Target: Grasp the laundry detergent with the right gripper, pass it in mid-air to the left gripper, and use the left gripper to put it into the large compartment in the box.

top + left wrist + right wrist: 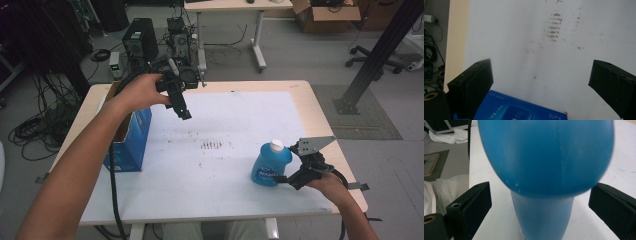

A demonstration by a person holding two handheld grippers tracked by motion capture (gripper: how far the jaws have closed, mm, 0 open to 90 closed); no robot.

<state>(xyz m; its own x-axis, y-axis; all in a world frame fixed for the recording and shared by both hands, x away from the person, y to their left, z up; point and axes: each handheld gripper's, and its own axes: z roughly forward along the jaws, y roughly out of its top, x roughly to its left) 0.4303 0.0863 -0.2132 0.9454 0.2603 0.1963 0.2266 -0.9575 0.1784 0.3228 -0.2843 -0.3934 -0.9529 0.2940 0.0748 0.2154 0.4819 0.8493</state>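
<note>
While the blue plastic bottle with a white cap [270, 163] stands upright at the table's right front, the right gripper [287, 178] waits beside it, jaws spread wide around its body without touching; the left gripper [181, 107], also released, hovers far away above the blue cardboard box [131, 141].

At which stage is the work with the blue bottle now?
Done: the right gripper has reached the blue plastic bottle with white cap, its open jaws either side of the bottle's body. In hand: closing on it. Left: lifting it, perhaps toward the blue cardboard box, above which the open left gripper hovers.
</note>
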